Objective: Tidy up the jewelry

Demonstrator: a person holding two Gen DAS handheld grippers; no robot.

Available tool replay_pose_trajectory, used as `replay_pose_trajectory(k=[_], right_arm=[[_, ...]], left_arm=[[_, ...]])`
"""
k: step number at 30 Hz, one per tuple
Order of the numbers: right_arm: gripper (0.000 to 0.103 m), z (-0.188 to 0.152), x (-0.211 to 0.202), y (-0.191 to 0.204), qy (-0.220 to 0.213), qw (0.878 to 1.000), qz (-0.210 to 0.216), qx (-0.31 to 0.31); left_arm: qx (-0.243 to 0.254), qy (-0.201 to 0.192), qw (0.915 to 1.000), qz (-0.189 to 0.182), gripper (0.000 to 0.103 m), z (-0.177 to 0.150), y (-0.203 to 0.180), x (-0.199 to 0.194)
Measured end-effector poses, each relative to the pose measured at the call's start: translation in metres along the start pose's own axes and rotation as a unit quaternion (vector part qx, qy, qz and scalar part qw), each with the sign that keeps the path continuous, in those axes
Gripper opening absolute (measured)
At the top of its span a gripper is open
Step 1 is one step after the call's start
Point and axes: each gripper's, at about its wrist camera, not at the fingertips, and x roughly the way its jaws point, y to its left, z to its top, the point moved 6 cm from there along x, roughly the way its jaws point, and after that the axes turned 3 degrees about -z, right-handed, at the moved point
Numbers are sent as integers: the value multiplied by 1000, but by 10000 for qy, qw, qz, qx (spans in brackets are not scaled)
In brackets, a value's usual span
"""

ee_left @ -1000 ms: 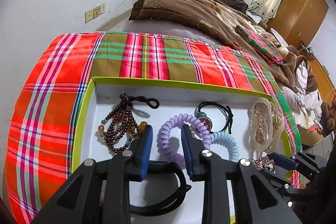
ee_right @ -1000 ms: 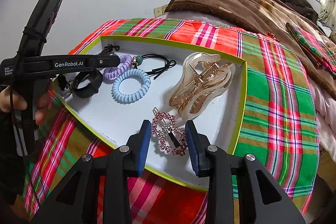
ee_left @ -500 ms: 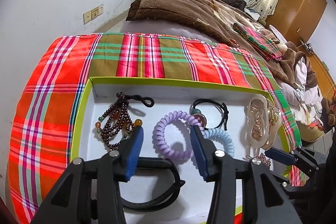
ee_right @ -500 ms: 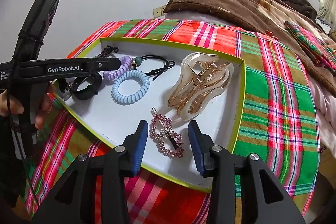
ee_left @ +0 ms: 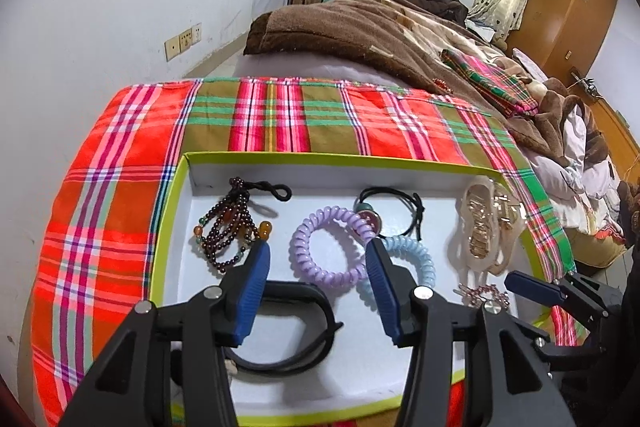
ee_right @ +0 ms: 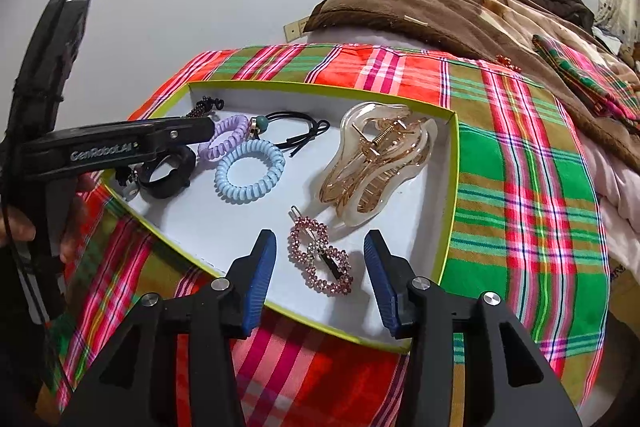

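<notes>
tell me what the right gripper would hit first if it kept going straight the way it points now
Most likely the pink rhinestone hair clip, which lies on the floor of the white box between the open jaws of the right gripper. Nothing is between the pads. Depth is hard to judge, so it might meet the box floor beside it.

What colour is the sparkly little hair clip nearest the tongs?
Pink, with a few clear stones: the rhinestone hair clip shows best in the right wrist view.

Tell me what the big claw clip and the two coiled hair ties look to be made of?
Claw clip: glossy see-through amber plastic, probably, with a metal spring. Lilac coil and blue coil: smooth shiny plastic, likely stretchy, wound like phone cord.
</notes>
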Motion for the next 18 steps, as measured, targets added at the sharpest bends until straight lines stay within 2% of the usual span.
replay_pose_trajectory(k=[7,9,12,15,18], right_arm=[[49,-4,-14,-1,-151,9997,-26,215],[50,-4,-20,-1,-270,9991,-60,316],[58,-5,-29,0,-382,9983,-36,429],[59,-9,-42,4,-512,9975,-79,483],[59,-13,-55,8,-651,9966,-150,492]], left_arm=[[-52,-182,9998,100,52,-6,-6,-21],[-72,-198,9995,223,52,-10,-7,-26],[-57,-296,9984,470,53,-16,-7,-37],[-42,-436,9967,685,58,-27,-8,-51],[-58,-536,9952,817,59,-39,-8,-64]])
